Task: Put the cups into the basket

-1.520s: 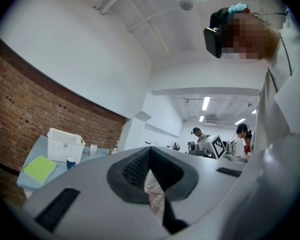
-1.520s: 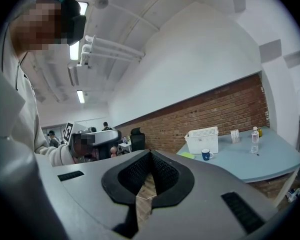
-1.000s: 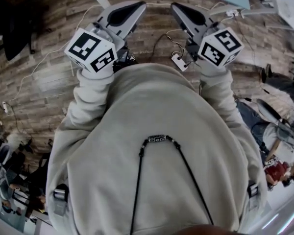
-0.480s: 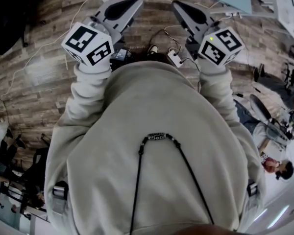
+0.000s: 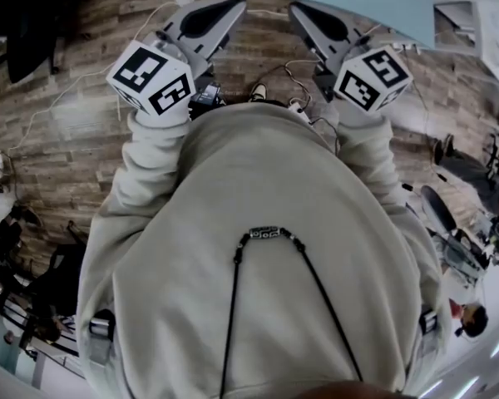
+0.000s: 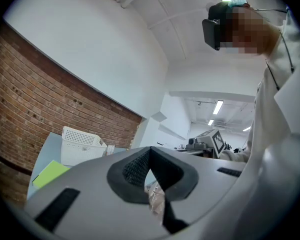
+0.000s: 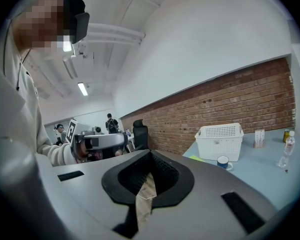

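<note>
Standing short of the table (image 7: 262,171), I hold both claws level in front of my chest: the left gripper (image 6: 149,153) has its jaws together with nothing between them, and the right gripper (image 7: 150,156) is closed and empty too. From the right gripper view I can make out only 1 cup (image 7: 223,162), blue outside and white inside, upright on the table just in front of the white basket (image 7: 220,140); any others are out of sight. The first trap, I reckon, is arriving with a closed claw: shut jaws would shove the cup rather than straddle it, and it sits near enough to the basket to get knocked against its wall or tipped. A smooth, rounded cup could also twist or slide out of 2 narrow pads if I pinch it off-centre or catch only the rim. Reaching in from the right, my arm could sweep the water bottle (image 7: 288,148) standing further along the table, well apart from the cup, and topple it. Loose cables (image 5: 293,80) lie on the floor by my feet, so a careless step forward could snag them and jolt either claw.
</note>
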Demonstrator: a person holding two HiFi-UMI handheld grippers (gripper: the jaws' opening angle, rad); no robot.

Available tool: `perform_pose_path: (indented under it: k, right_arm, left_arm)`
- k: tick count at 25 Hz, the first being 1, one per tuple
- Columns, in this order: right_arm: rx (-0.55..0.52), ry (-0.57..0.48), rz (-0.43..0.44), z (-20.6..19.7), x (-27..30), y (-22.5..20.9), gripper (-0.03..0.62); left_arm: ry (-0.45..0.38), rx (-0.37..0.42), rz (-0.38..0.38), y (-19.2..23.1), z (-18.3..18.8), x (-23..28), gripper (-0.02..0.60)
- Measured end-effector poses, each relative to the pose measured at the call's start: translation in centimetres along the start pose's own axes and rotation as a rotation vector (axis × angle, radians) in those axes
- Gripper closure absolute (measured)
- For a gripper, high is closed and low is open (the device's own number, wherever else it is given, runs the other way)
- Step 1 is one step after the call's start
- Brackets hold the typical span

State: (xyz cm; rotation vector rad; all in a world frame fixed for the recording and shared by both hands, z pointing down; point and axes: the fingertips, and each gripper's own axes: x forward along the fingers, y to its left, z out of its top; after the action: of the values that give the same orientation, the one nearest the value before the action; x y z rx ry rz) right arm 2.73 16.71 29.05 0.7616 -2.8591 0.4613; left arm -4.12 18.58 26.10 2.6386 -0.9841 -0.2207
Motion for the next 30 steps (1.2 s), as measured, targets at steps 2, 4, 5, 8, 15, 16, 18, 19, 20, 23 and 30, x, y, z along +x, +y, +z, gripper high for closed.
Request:
perform_pose_path:
  k: [2,4,5,8,15,16,18,19,20,23,30]
  right_arm:
    - [0.007,-0.019,-0.003,0.5,-1.3,-1.7,0.582]
    - [0.013,-0.042,-0.014,1.2,-2.9,-3.7,0.582]
    - [0.015,-0.056,-0.018,1.6,-3.5,-4.6,0.582]
    - [0.023,-0.088,-0.017,2.3,-4.6,-6.9,0.582]
    - [0.062,-0.170,-0.027,2.5,-8.6,-10.9,0.582]
    - [0.068,-0.180,-0.030,2.4,-9.2,-11.1,0.582]
    - [0.078,-0.185,-0.033,1.9,-9.9,-11.0,0.582]
    - [0.080,-0.180,-0.034,1.4,-10.2,-10.7,0.582]
    - [0.082,-0.174,-0.033,0.9,-10.3,-10.5,0.582]
    - [0.077,-0.179,-0.034,0.6,-10.4,-10.5,0.582]
    - [0.071,-0.178,-0.055,1.5,-10.8,-12.5,0.582]
  left_arm:
    - [-0.019,-0.010,0.002,-0.5,1.2,1.6,0.584]
    - [-0.037,0.002,-0.001,-0.9,2.3,3.5,0.584]
    - [-0.033,0.019,-0.001,-1.0,2.5,4.5,0.584]
    - [-0.017,0.036,-0.017,-1.5,2.3,7.2,0.584]
    - [0.035,0.057,-0.019,-3.6,1.0,10.8,0.584]
    - [0.036,0.061,-0.015,-3.8,1.0,10.9,0.584]
    - [0.032,0.065,-0.020,-4.3,1.0,10.7,0.584]
    - [0.029,0.061,-0.031,-4.7,0.8,10.5,0.584]
    - [0.027,0.057,-0.043,-5.1,0.6,10.3,0.584]
    - [0.037,0.069,-0.058,-5.5,0.2,10.6,0.584]
    - [0.041,0.076,-0.063,-4.2,1.2,12.8,0.584]
